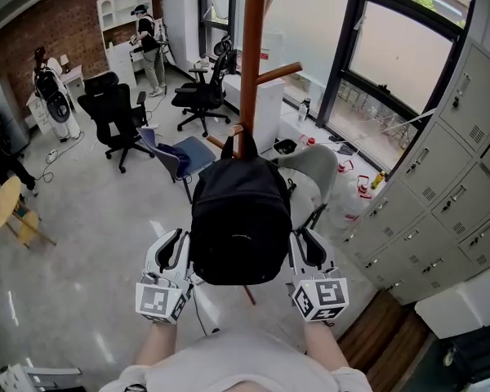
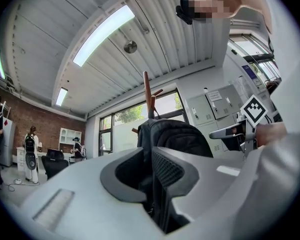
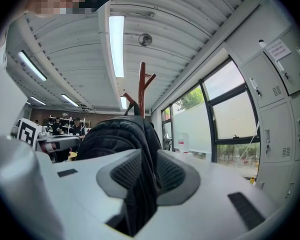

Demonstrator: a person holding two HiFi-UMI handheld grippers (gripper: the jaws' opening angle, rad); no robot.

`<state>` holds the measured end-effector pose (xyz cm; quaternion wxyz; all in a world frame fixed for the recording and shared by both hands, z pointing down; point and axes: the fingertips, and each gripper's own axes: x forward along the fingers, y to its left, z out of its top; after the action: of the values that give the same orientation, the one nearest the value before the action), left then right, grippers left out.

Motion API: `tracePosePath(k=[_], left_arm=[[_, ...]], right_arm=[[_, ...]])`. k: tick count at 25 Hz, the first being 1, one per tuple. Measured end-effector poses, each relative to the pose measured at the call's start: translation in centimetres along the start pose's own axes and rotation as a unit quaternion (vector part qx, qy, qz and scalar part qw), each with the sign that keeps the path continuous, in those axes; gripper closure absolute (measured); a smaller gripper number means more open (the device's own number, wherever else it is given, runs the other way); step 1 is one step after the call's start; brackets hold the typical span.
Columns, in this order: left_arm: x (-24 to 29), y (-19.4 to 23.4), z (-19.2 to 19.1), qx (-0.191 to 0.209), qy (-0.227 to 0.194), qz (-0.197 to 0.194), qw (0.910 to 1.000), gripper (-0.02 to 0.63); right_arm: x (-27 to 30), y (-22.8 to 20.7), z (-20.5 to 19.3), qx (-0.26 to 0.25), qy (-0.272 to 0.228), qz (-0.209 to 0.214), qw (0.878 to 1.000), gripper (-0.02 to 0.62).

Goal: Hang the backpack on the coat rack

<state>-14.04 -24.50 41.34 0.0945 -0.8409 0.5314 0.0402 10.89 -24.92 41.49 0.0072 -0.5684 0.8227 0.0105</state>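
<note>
A black backpack (image 1: 241, 219) hangs in front of me, held up between both grippers. Its top handle (image 1: 245, 144) lies against the brown wooden coat rack (image 1: 251, 55), next to a short low peg; whether it is hooked there I cannot tell. My left gripper (image 1: 180, 247) is shut on the backpack's left side, with black fabric (image 2: 175, 134) pinched between its pads (image 2: 150, 176). On the right side, my right gripper (image 1: 306, 247) is shut on a fold of the bag (image 3: 115, 134), which runs down between its pads (image 3: 142, 176). The rack's pole (image 3: 141, 84) rises behind the bag.
Black office chairs (image 1: 114, 117) and a blue chair (image 1: 180, 158) stand to the left of the rack. Grey lockers (image 1: 449, 186) line the right wall, next to tall windows (image 1: 396, 64). Bottles and small items (image 1: 355, 182) lie on the floor near the window. People stand far back left.
</note>
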Motion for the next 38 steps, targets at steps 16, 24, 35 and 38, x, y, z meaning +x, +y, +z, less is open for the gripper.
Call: tracePosePath(k=[16,24,35,38], left_arm=[[-1.6,-0.4,-3.5,-0.016,0.041,0.022,0.9988,0.597],[-1.9,-0.4,-4.5,-0.027,0.048,0.026,0.9982,0.595],[-1.9,-0.2,-5.5,-0.03,0.059,0.024,0.9975,0.595],[-1.9,-0.4,-5.7,-0.03,0.062,0.022,0.9974,0.595]], right_arm=[[-2.1,-1.7,-2.7,0.01,-0.006,-0.03,0.999,0.588],[-1.7,-1.8,-4.2,0.015,0.014,-0.027,0.999,0.588],[-1.4,-1.9,-5.0,0.023,0.025,-0.025,0.999,0.588],[-1.4,-1.9,-5.1,0.023,0.025,-0.025,0.999,0.588]])
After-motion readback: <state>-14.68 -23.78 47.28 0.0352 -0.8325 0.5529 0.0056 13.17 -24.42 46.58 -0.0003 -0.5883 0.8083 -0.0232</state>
